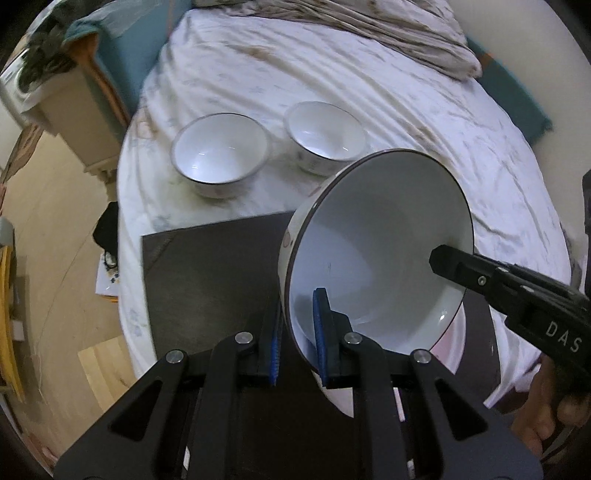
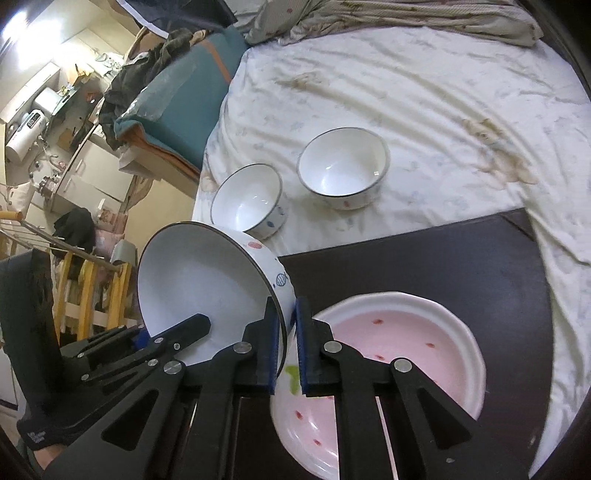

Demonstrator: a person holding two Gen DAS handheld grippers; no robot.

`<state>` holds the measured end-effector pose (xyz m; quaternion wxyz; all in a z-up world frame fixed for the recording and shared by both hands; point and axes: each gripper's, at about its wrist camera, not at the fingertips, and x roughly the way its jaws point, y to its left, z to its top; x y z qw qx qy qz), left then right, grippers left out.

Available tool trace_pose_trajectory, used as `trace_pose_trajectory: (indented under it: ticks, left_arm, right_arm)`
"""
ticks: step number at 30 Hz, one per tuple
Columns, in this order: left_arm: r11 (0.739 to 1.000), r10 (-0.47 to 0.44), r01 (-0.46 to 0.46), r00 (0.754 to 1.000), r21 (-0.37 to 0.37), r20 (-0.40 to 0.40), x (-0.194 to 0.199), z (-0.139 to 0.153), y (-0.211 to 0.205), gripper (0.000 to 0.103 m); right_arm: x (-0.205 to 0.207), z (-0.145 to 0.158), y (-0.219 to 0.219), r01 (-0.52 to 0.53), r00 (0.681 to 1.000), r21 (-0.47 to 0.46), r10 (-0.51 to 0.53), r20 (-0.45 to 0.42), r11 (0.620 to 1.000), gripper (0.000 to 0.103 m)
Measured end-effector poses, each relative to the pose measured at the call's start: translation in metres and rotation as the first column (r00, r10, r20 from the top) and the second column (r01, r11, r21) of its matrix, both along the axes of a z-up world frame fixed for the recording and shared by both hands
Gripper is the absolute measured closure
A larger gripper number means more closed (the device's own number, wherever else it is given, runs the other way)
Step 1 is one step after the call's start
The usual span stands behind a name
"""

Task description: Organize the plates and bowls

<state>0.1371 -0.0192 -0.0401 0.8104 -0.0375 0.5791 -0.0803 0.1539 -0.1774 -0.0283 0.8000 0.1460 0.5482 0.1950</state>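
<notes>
A large white bowl point(image 1: 376, 236) with a dark rim and coloured spots outside is held tilted above the dark board point(image 1: 207, 266). My left gripper point(image 1: 299, 332) is shut on its near rim. My right gripper point(image 2: 290, 332) is shut on the opposite rim of the same bowl point(image 2: 199, 280); its finger shows in the left wrist view point(image 1: 458, 264). Two smaller white bowls point(image 1: 219, 153) point(image 1: 325, 134) stand upright on the bed sheet beyond the board, also in the right wrist view point(image 2: 251, 199) point(image 2: 343, 166). A pink plate point(image 2: 399, 343) with red spots lies on the board under my right gripper.
The dark board point(image 2: 443, 258) lies on a bed with a wrinkled white sheet point(image 1: 369, 81). A crumpled blanket point(image 1: 388, 33) lies at the far end. A teal cushion point(image 2: 177, 96) and cluttered furniture stand to the left; the wooden floor point(image 1: 55, 240) lies left of the bed.
</notes>
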Motion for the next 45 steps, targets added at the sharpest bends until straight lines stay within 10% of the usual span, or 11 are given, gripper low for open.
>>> trace_pose_trajectory:
  ticks: [22,45]
  left_arm:
    - [0.977,-0.211,0.211,0.974,-0.005,-0.083,-0.035,-0.035,-0.094,0.090]
    - [0.988,-0.134,0.144,0.976,0.051,-0.173,-0.028,-0.064,-0.067,0.091]
  right_arm:
    - [-0.073,-0.031,-0.100,0.082,0.993,-0.071,-0.087,-0.080,0.994,0.094]
    - [-0.073,-0.076,-0.078,-0.007,0.980,-0.041,-0.001,-0.201,0.999,0.093]
